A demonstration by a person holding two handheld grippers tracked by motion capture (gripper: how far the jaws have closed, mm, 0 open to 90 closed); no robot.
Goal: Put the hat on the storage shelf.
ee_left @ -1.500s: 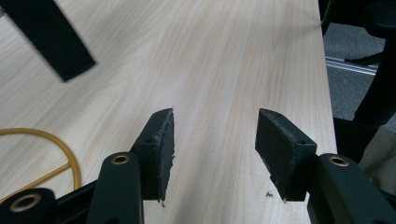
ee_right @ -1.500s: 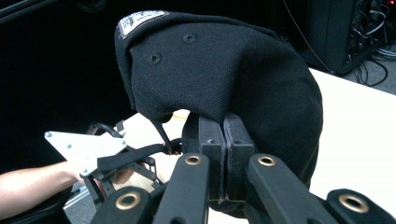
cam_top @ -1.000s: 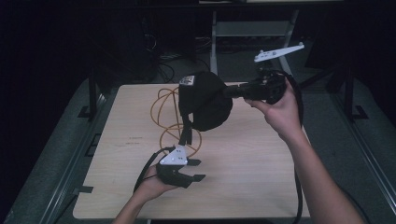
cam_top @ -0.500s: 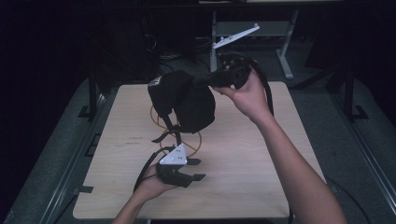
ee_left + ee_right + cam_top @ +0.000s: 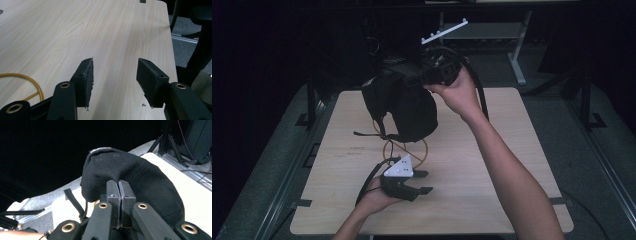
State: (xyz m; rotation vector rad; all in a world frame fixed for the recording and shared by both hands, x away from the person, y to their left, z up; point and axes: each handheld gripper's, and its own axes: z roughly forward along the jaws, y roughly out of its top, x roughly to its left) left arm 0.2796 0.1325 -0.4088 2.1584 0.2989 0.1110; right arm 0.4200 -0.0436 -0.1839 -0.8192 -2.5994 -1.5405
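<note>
A black cap [image 5: 407, 107] hangs in the air over the far middle of the wooden table [image 5: 502, 165], its strap [image 5: 367, 134] dangling to the left. My right gripper [image 5: 412, 80] is shut on the cap's fabric near the top. In the right gripper view the two jaws of the right gripper [image 5: 118, 187] press together against the cap [image 5: 145, 177]. My left gripper [image 5: 428, 182] rests low near the table's front. Its jaws point right and stand open. In the left gripper view nothing lies between the jaws of the left gripper [image 5: 113, 80], just bare table [image 5: 75, 30].
An orange cable loop [image 5: 404, 147] lies on the table under the cap, and a bend of the cable loop [image 5: 25, 78] shows beside the left jaw. Metal frame legs [image 5: 517, 55] stand beyond the far edge. Dark floor surrounds the table.
My right hand has carried the cap leftward across the far side of the table and slightly higher. The left gripper has stayed in place, jaws unchanged.
</note>
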